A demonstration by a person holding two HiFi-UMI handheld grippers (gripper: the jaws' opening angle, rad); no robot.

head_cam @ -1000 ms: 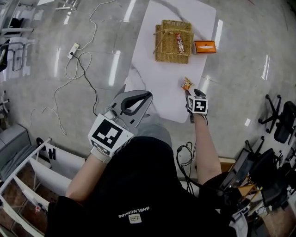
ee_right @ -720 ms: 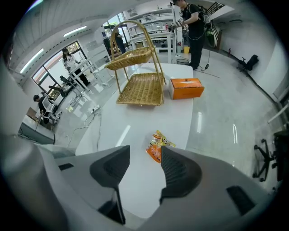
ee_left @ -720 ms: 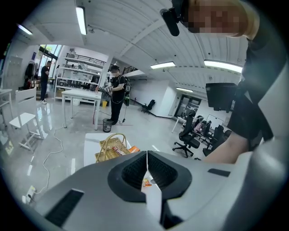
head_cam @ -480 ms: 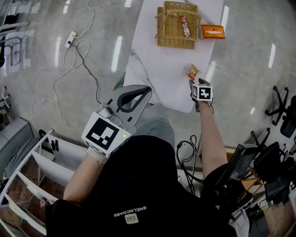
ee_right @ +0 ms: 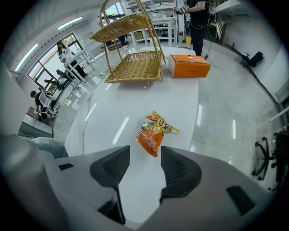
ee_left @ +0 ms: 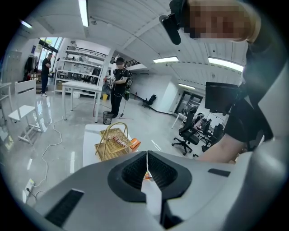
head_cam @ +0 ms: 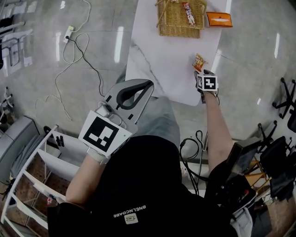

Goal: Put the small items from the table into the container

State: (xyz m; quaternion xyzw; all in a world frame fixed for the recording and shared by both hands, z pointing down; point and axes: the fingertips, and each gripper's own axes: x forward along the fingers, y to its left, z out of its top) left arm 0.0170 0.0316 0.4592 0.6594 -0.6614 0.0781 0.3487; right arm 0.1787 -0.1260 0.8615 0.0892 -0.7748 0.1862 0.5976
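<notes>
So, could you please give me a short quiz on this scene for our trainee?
1. True or false: the right gripper is shut on the packet.
2. What lies in the basket? A) a bar B) a cup C) nothing
3. Fill in: the left gripper has its jaws ____.

Key: 1 false, its jaws are apart; 2 A; 3 shut, with nothing between them.
</notes>
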